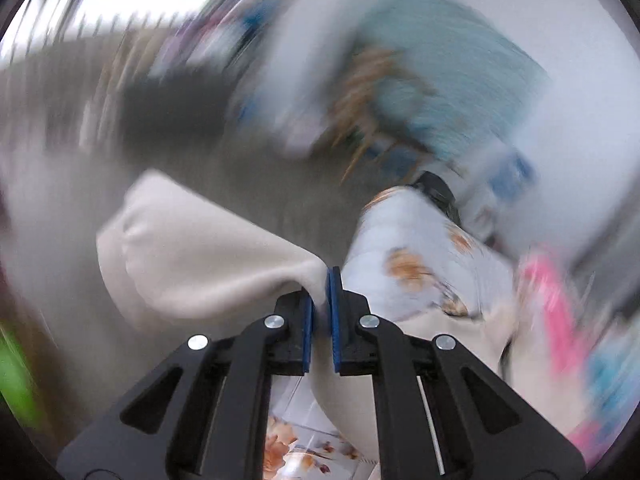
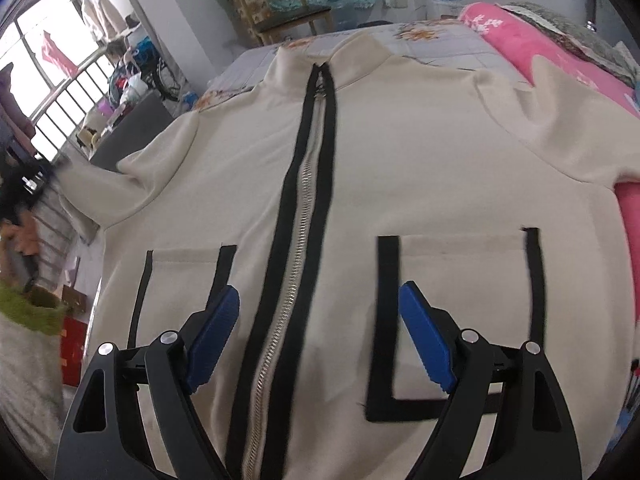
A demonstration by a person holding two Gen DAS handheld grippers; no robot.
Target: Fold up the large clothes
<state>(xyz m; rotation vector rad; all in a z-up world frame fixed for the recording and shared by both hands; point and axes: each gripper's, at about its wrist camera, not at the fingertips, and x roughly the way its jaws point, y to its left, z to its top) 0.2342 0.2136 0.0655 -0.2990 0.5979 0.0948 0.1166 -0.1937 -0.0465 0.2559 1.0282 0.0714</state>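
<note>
While the left wrist view is smeared with blur, the left gripper (image 1: 322, 304) shows sharply at the lower middle of the frame, its blue pads (image 1: 334, 312) drawn almost together and pinching a fold of the cream jacket (image 1: 192, 256), which bulges out to the left of the pads and hangs down between the black arms. Right of it lies a flowered bedsheet (image 1: 416, 264), with a pink blanket (image 1: 548, 300) at the far right edge. In the right wrist view the jacket (image 2: 400, 168) lies spread front-up over the bed, filling most of the frame, collar toward the top centre. Its zipper (image 2: 296, 248), edged in black, runs from the collar down to the bottom edge. Two pockets trimmed in black sit at the lower left and lower right. The right gripper (image 2: 320, 328) hangs over the lower front with its jaws wide apart and nothing between them, one pad (image 2: 212, 340) on each side of the zipper. A wooden chair (image 2: 276, 4) stands at the top, beyond the bed.
</note>
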